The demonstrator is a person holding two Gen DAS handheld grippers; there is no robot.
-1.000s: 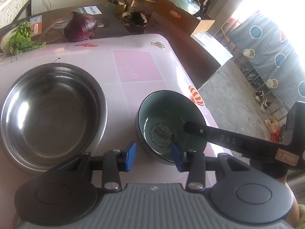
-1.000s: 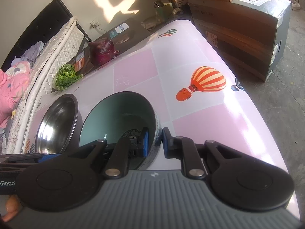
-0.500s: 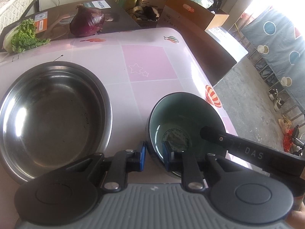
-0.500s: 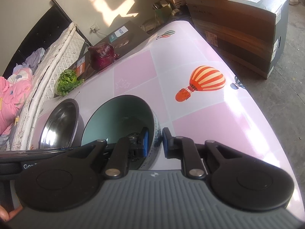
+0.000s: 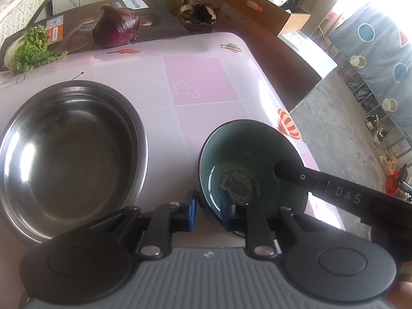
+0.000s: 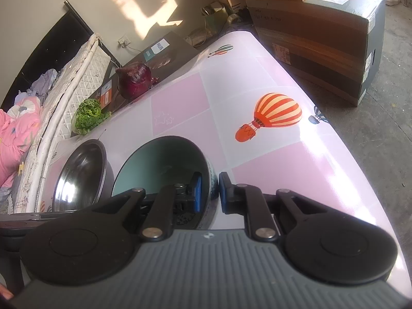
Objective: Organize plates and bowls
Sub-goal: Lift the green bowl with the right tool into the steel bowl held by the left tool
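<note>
On the pink table point(image 5: 200, 82), a teal-glazed bowl point(image 5: 247, 159) with a printed base is gripped at opposite rim walls by the left gripper point(image 5: 207, 212), just closed on it, and the right gripper point(image 6: 209, 193).

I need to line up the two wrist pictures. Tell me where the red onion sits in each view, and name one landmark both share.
Left wrist: red onion at upper left, on the dark box beyond the pink table.
Right wrist: red onion at upper left of centre, on the same box.
Shared landmark: the striped balloon print.

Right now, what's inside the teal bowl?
No food in the teal bowl: only a printed round mark on its bottom and one pad each from the left tongs and right tongs; these partly cover the floor.
</note>
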